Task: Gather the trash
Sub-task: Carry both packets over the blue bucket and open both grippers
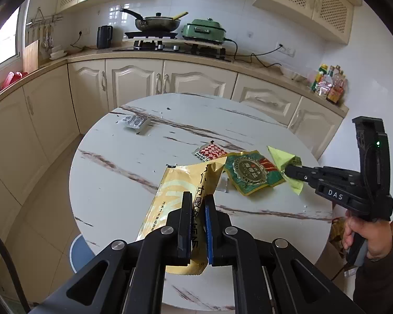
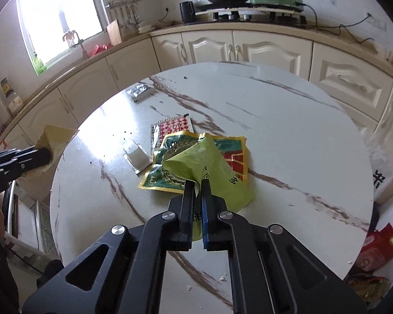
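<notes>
Since the yellow-green wrapper (image 2: 209,167) is thin, limp film, I judge it weightless and slippery, best pinched at a folded edge, as the right gripper (image 2: 196,183) does now, clamped on it at 6 o'clock of the green packet (image 2: 170,157). At 9 o'clock, the left gripper (image 1: 197,198) holds the gold sachet (image 1: 180,183) above the tabletop (image 2: 288,130).

The counter (image 2: 288,120) lies bare across its far and right parts, while a green wrapper (image 2: 222,154), a red checkered packet (image 2: 171,128) and a small white piece (image 2: 137,157) crowd the middle, a silver packet (image 2: 141,91) lying well apart near the far left edge.
</notes>
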Action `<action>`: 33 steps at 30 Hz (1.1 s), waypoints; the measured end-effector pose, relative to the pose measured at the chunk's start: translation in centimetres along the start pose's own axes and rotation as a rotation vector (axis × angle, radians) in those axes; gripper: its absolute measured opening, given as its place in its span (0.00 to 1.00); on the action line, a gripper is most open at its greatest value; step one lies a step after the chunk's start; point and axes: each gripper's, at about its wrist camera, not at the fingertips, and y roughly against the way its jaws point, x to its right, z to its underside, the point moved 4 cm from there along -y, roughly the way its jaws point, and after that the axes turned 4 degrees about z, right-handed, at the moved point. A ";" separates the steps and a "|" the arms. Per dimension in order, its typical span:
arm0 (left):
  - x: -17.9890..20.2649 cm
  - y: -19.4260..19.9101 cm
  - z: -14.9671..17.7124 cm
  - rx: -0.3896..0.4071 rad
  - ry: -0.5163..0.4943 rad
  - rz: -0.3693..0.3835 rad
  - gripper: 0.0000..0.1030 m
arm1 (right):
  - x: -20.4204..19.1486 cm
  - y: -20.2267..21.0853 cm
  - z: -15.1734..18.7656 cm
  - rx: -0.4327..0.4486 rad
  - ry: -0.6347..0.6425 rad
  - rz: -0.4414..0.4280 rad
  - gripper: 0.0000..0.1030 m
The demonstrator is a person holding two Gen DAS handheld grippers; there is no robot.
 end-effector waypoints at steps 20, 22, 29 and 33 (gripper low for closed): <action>-14.3 14.4 7.3 0.108 0.224 -0.137 0.04 | -29.4 -1.1 -3.2 0.068 0.303 -0.391 0.05; -17.3 15.3 8.7 0.097 0.273 -0.166 0.04 | -32.7 -3.6 -2.2 0.024 0.322 -0.439 0.05; -27.4 14.3 14.2 0.035 0.452 -0.249 0.04 | -41.6 -15.7 2.6 -0.177 0.427 -0.454 0.05; -32.3 10.3 17.0 -0.042 0.543 -0.254 0.04 | -44.1 -24.3 6.1 -0.287 0.522 -0.380 0.06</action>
